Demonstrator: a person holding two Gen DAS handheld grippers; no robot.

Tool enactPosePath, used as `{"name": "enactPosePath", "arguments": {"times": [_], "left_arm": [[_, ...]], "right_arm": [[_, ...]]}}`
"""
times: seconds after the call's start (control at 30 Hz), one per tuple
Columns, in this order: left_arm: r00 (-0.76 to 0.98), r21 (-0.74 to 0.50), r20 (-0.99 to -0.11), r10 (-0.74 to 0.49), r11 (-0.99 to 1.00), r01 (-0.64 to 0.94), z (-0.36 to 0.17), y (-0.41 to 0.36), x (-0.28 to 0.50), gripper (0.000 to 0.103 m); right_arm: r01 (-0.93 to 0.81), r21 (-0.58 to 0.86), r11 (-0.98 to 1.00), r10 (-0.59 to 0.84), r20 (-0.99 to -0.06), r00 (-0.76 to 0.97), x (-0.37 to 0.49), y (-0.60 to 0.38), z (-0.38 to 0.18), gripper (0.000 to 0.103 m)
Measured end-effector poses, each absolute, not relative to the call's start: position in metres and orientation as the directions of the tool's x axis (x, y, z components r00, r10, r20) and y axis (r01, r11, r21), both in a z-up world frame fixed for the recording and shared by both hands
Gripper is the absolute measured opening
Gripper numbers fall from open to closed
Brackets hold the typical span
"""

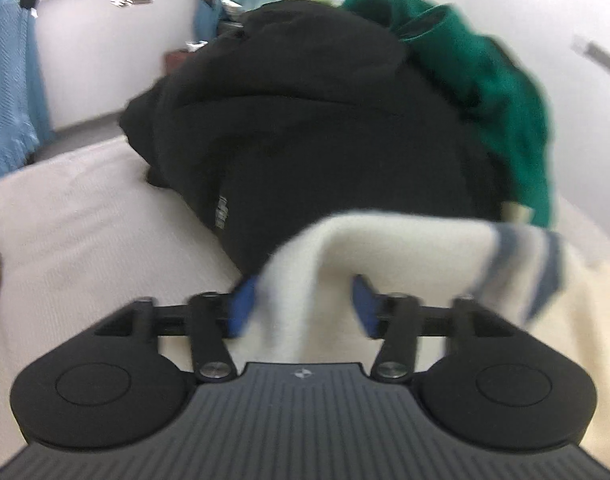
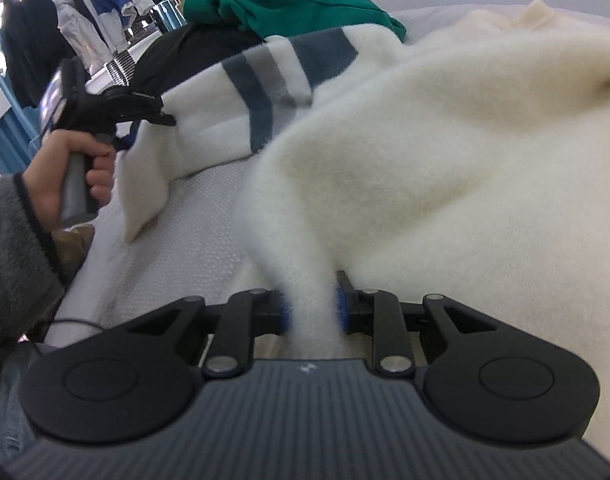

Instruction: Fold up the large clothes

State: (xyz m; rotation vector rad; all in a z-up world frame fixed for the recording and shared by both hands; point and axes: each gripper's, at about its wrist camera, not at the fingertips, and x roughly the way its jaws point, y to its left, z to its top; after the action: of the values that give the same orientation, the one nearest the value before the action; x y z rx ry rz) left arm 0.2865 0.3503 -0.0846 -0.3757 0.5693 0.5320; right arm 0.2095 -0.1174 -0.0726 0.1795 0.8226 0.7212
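1. Right wrist view: the cream sweater (image 2: pixel 445 152) is spread over the white bed surface (image 2: pixel 193 240), filling the frame from 11 o'clock round to 4 o'clock. A bunched fold of it runs down between the blue pads of the right gripper (image 2: pixel 313 312), which is clamped on that fold.
2. Left wrist view: the striped sleeve end of the sweater is draped across the left gripper (image 1: pixel 305 304) at 12 o'clock. Fabric lies between the pads, yet they stand fairly wide; a firm clamp cannot be confirmed.
3. In the right wrist view the left gripper is seen at 10 o'clock, at the sleeve's edge.
4. Handling is judged as soft, fluffy, bulky and light; sagging and slipping are likely. Hold is best taken at the hem, cuff or shoulder seam.
5. A black garment (image 1: pixel 305 120) and a green garment (image 1: pixel 485 80) are piled beyond the sweater.
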Motion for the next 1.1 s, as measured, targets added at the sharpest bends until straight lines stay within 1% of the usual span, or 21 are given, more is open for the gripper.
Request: {"name": "enactPosePath", "arguments": {"times": [0.07, 0.1, 0.13, 0.17, 0.23, 0.27, 0.47, 0.57, 0.63, 0.73, 0.8, 0.97, 1.0, 1.03, 1.07, 1.1], "left_arm": [[0.730, -0.204, -0.594, 0.339, 0.814, -0.544, -0.078, 0.332, 0.271, 0.068], [0.739, -0.216, -0.592, 0.321, 0.821, -0.529, -0.076, 0.322, 0.264, 0.068], [0.751, -0.230, -0.588, 0.301, 0.828, -0.512, -0.073, 0.313, 0.257, 0.069], [0.761, -0.243, -0.584, 0.283, 0.833, -0.497, -0.070, 0.304, 0.250, 0.070], [0.783, -0.280, -0.577, 0.230, 0.845, -0.455, -0.066, 0.283, 0.238, 0.070], [0.795, -0.301, -0.573, 0.199, 0.851, -0.430, -0.063, 0.271, 0.231, 0.070], [0.830, -0.345, -0.555, 0.057, 0.892, -0.292, -0.063, 0.199, 0.211, 0.070], [0.834, -0.360, -0.552, -0.017, 0.907, -0.220, -0.071, 0.163, 0.206, 0.070], [0.837, -0.344, -0.545, -0.053, 0.924, -0.165, -0.078, 0.140, 0.206, 0.070], [0.840, -0.311, -0.536, -0.076, 0.944, -0.113, -0.087, 0.115, 0.205, 0.070], [0.838, -0.317, -0.536, -0.101, 0.944, -0.089, -0.095, 0.106, 0.204, 0.070], [0.818, -0.307, -0.562, -0.123, 0.949, -0.068, -0.116, 0.101, 0.204, 0.070], [0.815, -0.315, -0.564, -0.133, 0.947, -0.063, -0.120, 0.101, 0.203, 0.070], [0.811, -0.322, -0.568, -0.141, 0.945, -0.061, -0.123, 0.101, 0.203, 0.070], [0.806, -0.331, -0.573, -0.149, 0.942, -0.062, -0.126, 0.101, 0.202, 0.070], [0.804, -0.342, -0.574, -0.155, 0.938, -0.063, -0.128, 0.104, 0.203, 0.070]], "right_arm": [[-0.511, 0.421, 0.750, 0.652, -0.601, 0.462, 0.206, -0.120, -0.069, 0.029], [-0.507, 0.426, 0.749, 0.654, -0.599, 0.462, 0.203, -0.125, -0.070, 0.034], [-0.504, 0.434, 0.747, 0.657, -0.595, 0.462, 0.201, -0.127, -0.068, 0.041], [-0.502, 0.442, 0.743, 0.663, -0.588, 0.463, 0.198, -0.129, -0.065, 0.045], [-0.504, 0.448, 0.738, 0.671, -0.571, 0.474, 0.190, -0.135, -0.059, 0.064], [-0.506, 0.446, 0.739, 0.670, -0.563, 0.484, 0.187, -0.137, -0.055, 0.066], [-0.479, 0.432, 0.764, 0.645, -0.507, 0.571, 0.169, -0.164, -0.031, 0.066], [-0.418, 0.399, 0.816, 0.576, -0.506, 0.642, 0.166, -0.181, -0.023, 0.066], [-0.364, 0.395, 0.843, 0.531, -0.508, 0.678, 0.167, -0.195, -0.022, 0.066], [-0.248, 0.388, 0.887, 0.435, -0.528, 0.729, 0.174, -0.219, -0.025, 0.066], [-0.166, 0.390, 0.906, 0.374, -0.552, 0.745, 0.179, -0.239, -0.032, 0.066], [0.017, 0.426, 0.905, 0.275, -0.615, 0.739, 0.200, -0.266, -0.050, 0.067], [0.040, 0.430, 0.902, 0.265, -0.626, 0.734, 0.203, -0.267, -0.054, 0.068], [0.057, 0.430, 0.901, 0.256, -0.633, 0.730, 0.205, -0.271, -0.057, 0.076], [0.077, 0.427, 0.901, 0.243, -0.642, 0.727, 0.208, -0.270, -0.060, 0.080], [0.092, 0.423, 0.902, 0.230, -0.649, 0.726, 0.210, -0.270, -0.063, 0.082]]}}
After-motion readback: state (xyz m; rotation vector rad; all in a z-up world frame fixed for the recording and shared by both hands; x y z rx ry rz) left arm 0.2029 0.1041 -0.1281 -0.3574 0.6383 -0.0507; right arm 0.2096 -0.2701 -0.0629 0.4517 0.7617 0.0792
